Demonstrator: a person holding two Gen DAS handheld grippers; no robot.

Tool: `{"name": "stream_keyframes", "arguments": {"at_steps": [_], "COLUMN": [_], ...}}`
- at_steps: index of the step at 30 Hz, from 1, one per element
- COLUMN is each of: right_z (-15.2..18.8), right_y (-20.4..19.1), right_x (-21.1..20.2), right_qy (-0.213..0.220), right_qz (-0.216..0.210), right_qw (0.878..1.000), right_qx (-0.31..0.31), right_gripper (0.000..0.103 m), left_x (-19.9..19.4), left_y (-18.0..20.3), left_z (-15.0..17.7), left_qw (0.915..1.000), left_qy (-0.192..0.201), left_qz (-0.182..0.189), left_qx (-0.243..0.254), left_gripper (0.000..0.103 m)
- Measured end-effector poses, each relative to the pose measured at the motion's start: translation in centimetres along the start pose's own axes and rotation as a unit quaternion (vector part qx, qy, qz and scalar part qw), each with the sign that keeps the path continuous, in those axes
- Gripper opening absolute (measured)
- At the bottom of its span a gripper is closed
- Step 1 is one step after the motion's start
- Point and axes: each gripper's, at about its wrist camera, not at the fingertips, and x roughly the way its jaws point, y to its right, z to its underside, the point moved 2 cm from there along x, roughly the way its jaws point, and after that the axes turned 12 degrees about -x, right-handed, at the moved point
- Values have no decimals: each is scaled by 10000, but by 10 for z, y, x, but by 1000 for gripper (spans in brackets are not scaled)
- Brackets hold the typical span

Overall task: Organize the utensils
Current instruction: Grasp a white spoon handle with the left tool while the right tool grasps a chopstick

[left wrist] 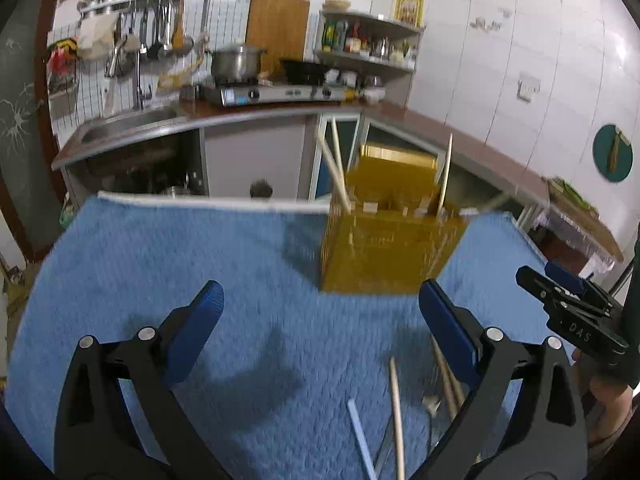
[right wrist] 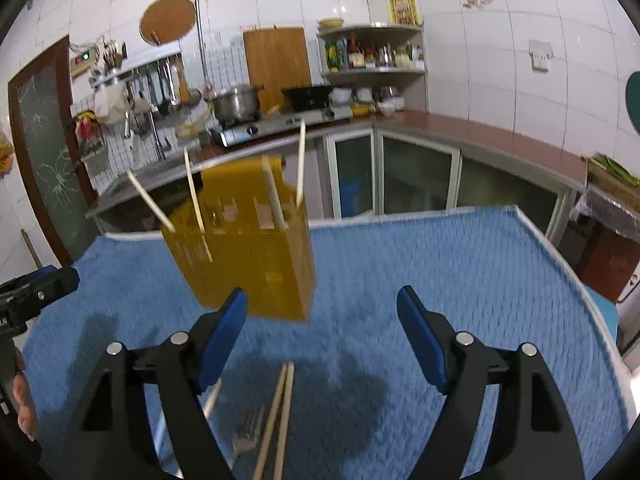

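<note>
Both grippers hang over the blue towel (left wrist: 168,264) with their jaws spread wide and nothing between the pads. The left gripper (left wrist: 320,308) has loose utensils below it and toward its right finger: a wooden chopstick (left wrist: 397,416), a pale straw-like stick (left wrist: 362,436) and more sticks half behind the finger. The right gripper (right wrist: 322,314) has a pair of chopsticks (right wrist: 278,420) lying almost straight under its gap, their long axis running away from the camera, roughly in line with the fingers. A fork (right wrist: 246,436) lies just left of them, blurred.

The yellow holder (right wrist: 248,256) stands ahead, to the right gripper's left and the left gripper's right, with four chopsticks already leaning out of it. I judge the right hand the nearer one for that pair, though it would have to drop and turn across them.

Near ends of every loose piece run off the frame, and motion blur smears the holder's slots.
</note>
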Motion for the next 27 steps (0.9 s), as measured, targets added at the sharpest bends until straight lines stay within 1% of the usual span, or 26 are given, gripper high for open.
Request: {"name": "stream_keyframes", "arguments": {"at_steps": [5, 9, 14, 17, 19, 20, 21, 22, 23, 25, 27], "right_z": [36, 60, 77, 78, 80, 81, 80, 81, 83, 84, 86], "right_y": [-5, -6, -6, -7, -9, -11, -13, -16, -17, -20, -23], "right_x": [10, 19, 27, 34, 39, 41, 43, 46, 49, 54, 59], "right_qy": [-277, -518, -681, -801, -882, -921, -950, -1017, -1071, -1148, -1222], "right_qz": [49, 94, 171, 153, 150, 143, 134, 105, 83, 11, -39], "right_qw": [9996, 9986, 9975, 9966, 9959, 9955, 9953, 9946, 9940, 9932, 9923], "right_qx": [-19, -24, -63, -82, -122, -145, -164, -199, -214, -196, -197], "right_gripper": [76, 76, 76, 76, 75, 74, 69, 64, 62, 56, 52], "left_x": [19, 33, 48, 54, 58, 60, 62, 65, 67, 68, 69], "left_y": [-11, -15, -18, -15, -12, -10, -8, -6, -5, -4, -2], "left_z": [35, 57, 76, 84, 91, 94, 98, 101, 104, 108, 110], "left_qw": [9989, 9967, 9937, 9920, 9904, 9897, 9883, 9875, 9864, 9853, 9851], "left_qy": [-461, -790, -1082, -1234, -1362, -1411, -1509, -1557, -1624, -1681, -1679], "left_qz": [-96, -147, -270, -267, -239, -234, -218, -218, -221, -268, -322], "left_qx": [-35, -78, -103, -59, 9, 33, 74, 91, 110, 143, 186], "left_gripper": [95, 95, 95, 93, 87, 81, 75, 73, 68, 63, 57]}}
